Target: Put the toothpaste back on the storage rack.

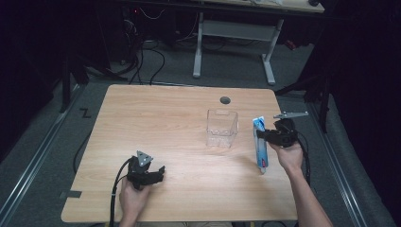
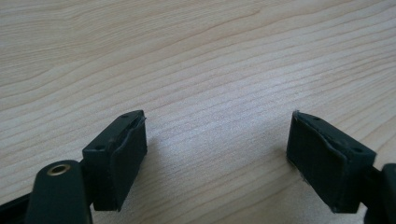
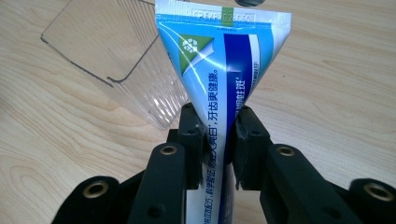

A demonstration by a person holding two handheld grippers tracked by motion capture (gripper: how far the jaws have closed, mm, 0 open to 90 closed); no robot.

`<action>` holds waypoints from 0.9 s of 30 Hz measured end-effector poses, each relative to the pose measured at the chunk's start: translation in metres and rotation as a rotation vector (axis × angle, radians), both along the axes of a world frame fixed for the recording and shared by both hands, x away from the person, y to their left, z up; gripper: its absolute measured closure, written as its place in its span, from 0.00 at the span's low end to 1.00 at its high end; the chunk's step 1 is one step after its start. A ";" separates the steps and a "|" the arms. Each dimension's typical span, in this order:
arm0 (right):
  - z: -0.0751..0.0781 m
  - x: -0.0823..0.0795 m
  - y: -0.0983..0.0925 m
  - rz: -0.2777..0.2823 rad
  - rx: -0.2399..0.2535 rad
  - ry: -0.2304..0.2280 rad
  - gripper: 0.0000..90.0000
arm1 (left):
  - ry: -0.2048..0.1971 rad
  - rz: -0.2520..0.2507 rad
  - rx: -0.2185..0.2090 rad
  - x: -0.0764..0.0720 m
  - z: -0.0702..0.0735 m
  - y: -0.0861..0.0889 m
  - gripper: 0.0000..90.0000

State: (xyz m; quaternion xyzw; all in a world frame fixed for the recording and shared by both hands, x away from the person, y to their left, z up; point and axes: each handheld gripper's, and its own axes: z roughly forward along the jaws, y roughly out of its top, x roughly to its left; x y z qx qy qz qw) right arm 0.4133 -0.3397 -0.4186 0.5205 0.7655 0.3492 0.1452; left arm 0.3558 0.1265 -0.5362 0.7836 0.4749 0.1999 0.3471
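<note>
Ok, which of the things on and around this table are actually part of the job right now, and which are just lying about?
Part of the job:
- toothpaste tube, clamped in the right gripper
- clear plastic container, beside the tube

Lying about:
- left gripper, open over bare table
- cable hole in the tabletop
- white desk frame and floor cables behind

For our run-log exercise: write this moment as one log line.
right gripper: shut on toothpaste tube | clear box: upright beside tube | left gripper: open, nothing between jaws, over table
</note>
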 end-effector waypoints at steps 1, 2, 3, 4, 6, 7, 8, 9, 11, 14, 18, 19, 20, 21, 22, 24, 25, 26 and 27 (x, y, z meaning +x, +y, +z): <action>0.001 -0.001 0.000 0.001 0.005 -0.003 0.84 | 0.000 0.000 0.000 0.000 0.000 0.000 0.23; 0.001 -0.002 -0.001 0.004 0.007 -0.013 0.85 | 0.000 0.000 0.000 0.000 0.000 0.000 0.23; 0.002 -0.004 -0.001 0.006 0.011 -0.021 0.85 | 0.000 0.000 0.000 0.000 0.000 0.000 0.23; 0.003 -0.005 -0.001 0.004 0.015 -0.028 0.85 | 0.000 0.000 0.000 0.000 0.000 0.000 0.23; 0.006 -0.008 -0.002 0.008 0.024 -0.048 0.85 | 0.000 -0.001 0.001 0.000 0.000 0.000 0.23; 0.007 -0.009 -0.003 0.011 0.032 -0.055 0.85 | 0.000 0.000 0.000 0.000 0.000 0.000 0.23; 0.009 -0.011 -0.003 0.009 0.042 -0.059 0.85 | 0.000 0.000 0.000 0.000 0.000 0.000 0.23; 0.010 -0.012 -0.004 0.010 0.051 -0.062 0.85 | 0.000 0.000 0.000 0.000 0.000 0.000 0.23; 0.012 -0.013 -0.005 0.015 0.056 -0.078 0.85 | 0.000 0.000 0.000 0.000 0.000 0.000 0.23; 0.016 -0.017 -0.005 0.019 0.067 -0.093 0.85 | 0.000 0.000 0.000 0.000 0.000 0.000 0.23; 0.020 -0.020 -0.004 0.033 0.072 -0.108 0.84 | 0.000 0.000 0.000 0.000 0.000 0.000 0.23; 0.024 -0.022 -0.001 0.046 0.068 -0.116 0.84 | 0.000 0.000 0.000 0.000 0.000 0.000 0.23; 0.026 -0.023 0.000 0.055 0.068 -0.121 0.84 | 0.000 0.000 0.001 0.000 0.000 0.000 0.23; 0.028 -0.024 0.002 0.060 0.068 -0.130 0.84 | 0.000 -0.001 0.002 0.000 0.000 0.000 0.23; 0.029 -0.025 0.003 0.065 0.071 -0.134 0.84 | 0.000 0.000 0.001 0.000 0.000 0.000 0.23; 0.033 -0.028 0.005 0.076 0.073 -0.148 0.84 | 0.000 0.000 0.001 0.000 0.000 0.000 0.23; 0.035 -0.029 0.007 0.081 0.072 -0.154 0.84 | 0.000 0.000 0.001 0.000 0.000 0.000 0.23; 0.036 -0.029 0.009 0.089 0.071 -0.163 0.84 | 0.000 -0.001 0.002 0.000 0.000 0.000 0.23; 0.038 -0.030 0.010 0.094 0.071 -0.165 0.84 | 0.000 0.000 0.001 0.000 0.000 0.000 0.23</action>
